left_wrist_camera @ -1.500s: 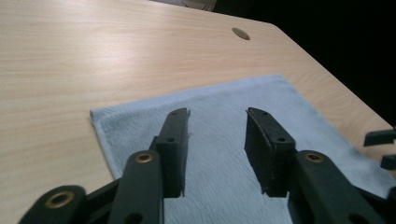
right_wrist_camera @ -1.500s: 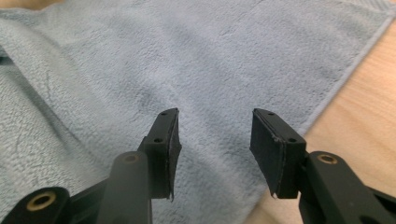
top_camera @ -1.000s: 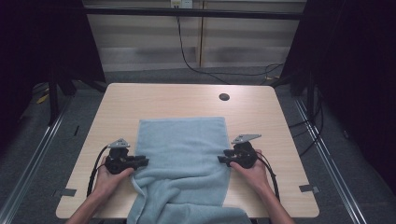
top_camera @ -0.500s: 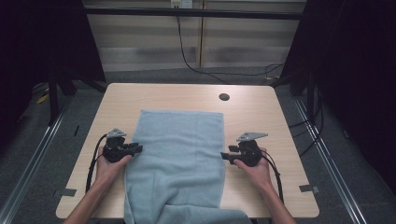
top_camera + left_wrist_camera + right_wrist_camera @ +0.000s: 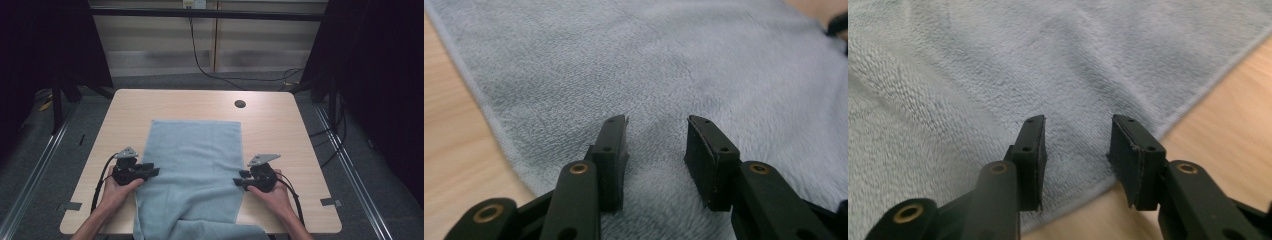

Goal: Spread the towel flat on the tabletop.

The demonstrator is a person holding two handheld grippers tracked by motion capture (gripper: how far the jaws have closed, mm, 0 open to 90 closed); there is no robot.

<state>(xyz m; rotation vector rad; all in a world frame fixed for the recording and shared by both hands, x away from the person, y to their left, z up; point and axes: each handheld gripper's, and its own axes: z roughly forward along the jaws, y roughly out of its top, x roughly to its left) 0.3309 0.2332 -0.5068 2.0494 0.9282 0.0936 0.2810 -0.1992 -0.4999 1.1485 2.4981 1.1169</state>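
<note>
A light blue towel [image 5: 195, 150] lies spread along the middle of the wooden table [image 5: 285, 130], and its near end hangs over the front edge. My left gripper [image 5: 152, 172] sits at the towel's left edge, pointing inward. In the left gripper view my left gripper [image 5: 657, 121] is open over the towel [image 5: 684, 60]; its jaws have just been opening, with only flat cloth beneath them. My right gripper [image 5: 238, 181] sits at the right edge. In the right gripper view my right gripper [image 5: 1078, 121] is open over the towel's hem [image 5: 998, 65]; its jaws have just been closing, pinching nothing.
A dark round cable hole [image 5: 240, 104] is in the tabletop behind the towel. Bare wood [image 5: 1238, 130] lies on both sides of the cloth. Grey tape pieces [image 5: 330, 202] mark the front corners. Cables run over the floor beyond the table.
The bunched fold at the towel's lower left has been pulled flat. The left gripper went outward, then came back to the towel's edge. The right gripper slid a little nearer the front.
</note>
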